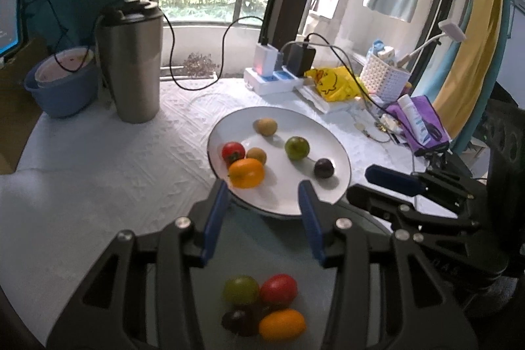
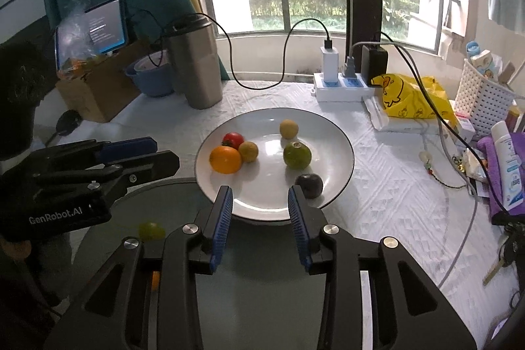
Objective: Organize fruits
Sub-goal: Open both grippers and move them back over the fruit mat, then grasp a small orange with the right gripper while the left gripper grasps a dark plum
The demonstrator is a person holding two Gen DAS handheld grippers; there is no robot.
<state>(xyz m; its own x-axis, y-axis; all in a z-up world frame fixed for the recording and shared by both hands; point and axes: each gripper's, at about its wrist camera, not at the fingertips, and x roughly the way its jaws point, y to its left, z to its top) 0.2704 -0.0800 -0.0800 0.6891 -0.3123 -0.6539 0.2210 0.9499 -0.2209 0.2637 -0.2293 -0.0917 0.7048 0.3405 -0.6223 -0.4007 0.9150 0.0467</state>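
Observation:
A white plate (image 1: 328,140) (image 2: 331,140) holds several fruits: an orange (image 1: 246,173) (image 2: 225,159), a red tomato (image 1: 233,151) (image 2: 233,140), two small brown fruits (image 1: 266,126) (image 2: 288,129), a green fruit (image 1: 297,148) (image 2: 297,155) and a dark plum (image 1: 324,168) (image 2: 309,184). My left gripper (image 1: 264,187) is open and empty above the plate's near rim. My right gripper (image 2: 260,192) is open and empty just before the plate. A grey glass dish (image 1: 262,238) below the left gripper holds green, red, dark and orange fruits (image 1: 264,305).
A steel tumbler (image 1: 133,61) (image 2: 195,64), a blue bowl (image 1: 62,87), a power strip with chargers and cables (image 1: 272,74) (image 2: 344,84), a yellow bag (image 2: 410,97), a white basket (image 2: 485,100) and purple cloth with a bottle (image 1: 423,120) ring the white-clothed table.

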